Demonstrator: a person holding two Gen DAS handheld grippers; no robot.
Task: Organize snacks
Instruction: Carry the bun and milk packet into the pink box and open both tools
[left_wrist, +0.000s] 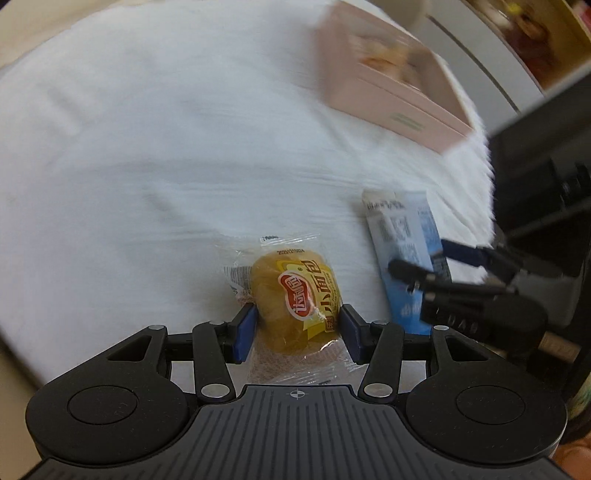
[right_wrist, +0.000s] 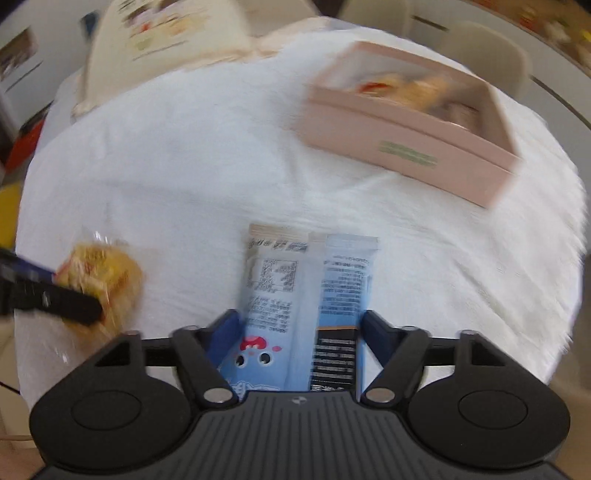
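A small bread bun in a clear wrapper with a red and yellow label (left_wrist: 295, 295) sits between the blue pads of my left gripper (left_wrist: 297, 326), which press on both its sides. In the right wrist view the same bun (right_wrist: 107, 269) shows blurred at the left, with the left gripper's fingers (right_wrist: 74, 302) on it. A light blue snack packet (right_wrist: 295, 295) with a cartoon face fills the gap of my right gripper (right_wrist: 300, 326), and both pads touch its edges. From the left wrist view, the right gripper (left_wrist: 417, 258) straddles that blue packet (left_wrist: 402, 236).
An open pink box (right_wrist: 406, 158) holding several wrapped snacks stands at the back right on the white cloth (right_wrist: 184, 166); it also shows in the left wrist view (left_wrist: 391, 107). A pale chair back (right_wrist: 166, 44) stands behind the table. The table edge drops off at the right.
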